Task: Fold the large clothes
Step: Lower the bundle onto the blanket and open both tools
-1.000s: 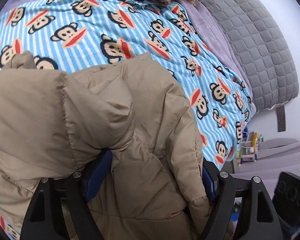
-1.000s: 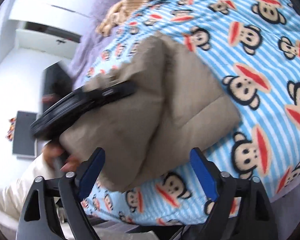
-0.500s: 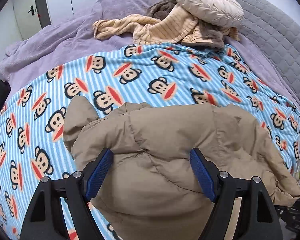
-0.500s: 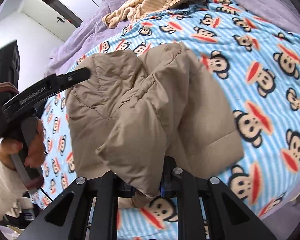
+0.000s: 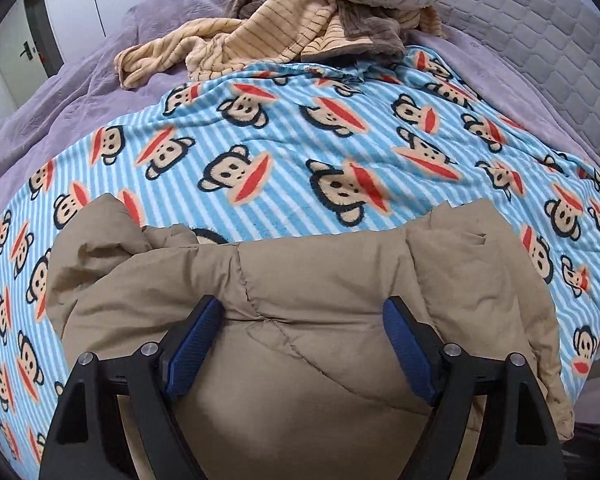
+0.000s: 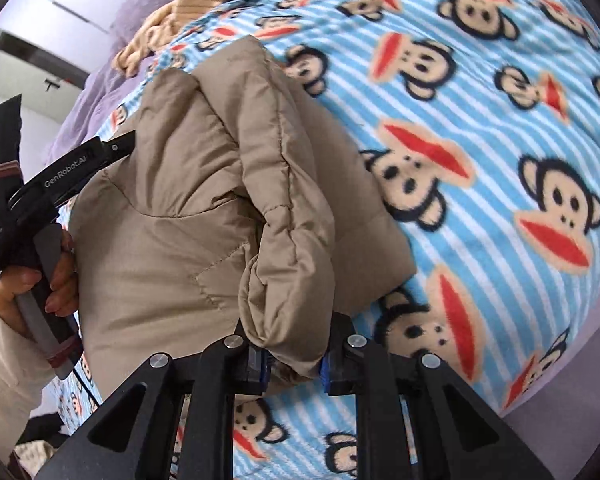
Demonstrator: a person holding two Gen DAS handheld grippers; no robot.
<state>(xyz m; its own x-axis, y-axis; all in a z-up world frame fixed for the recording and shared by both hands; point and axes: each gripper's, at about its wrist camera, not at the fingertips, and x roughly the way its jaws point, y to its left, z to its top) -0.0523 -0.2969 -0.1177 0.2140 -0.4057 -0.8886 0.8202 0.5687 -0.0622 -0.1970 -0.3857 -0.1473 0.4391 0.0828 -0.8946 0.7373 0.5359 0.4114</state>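
We see a tan puffy jacket (image 5: 300,300) bunched at the lower centre of the left wrist view, lying on a blue striped monkey blanket (image 5: 300,152) over the bed. Our left gripper (image 5: 300,344) stands wide, its blue pads on either side of a jacket bulge, and we cannot tell whether they press it. In the right wrist view our right gripper (image 6: 294,364), whose jaws have just been closing, stands narrow and pinches a rolled edge of the jacket at lower centre. A hand (image 6: 40,280) at the left edge grips the other tool's handle. A striped beige blanket (image 5: 260,40) sits at upper centre.
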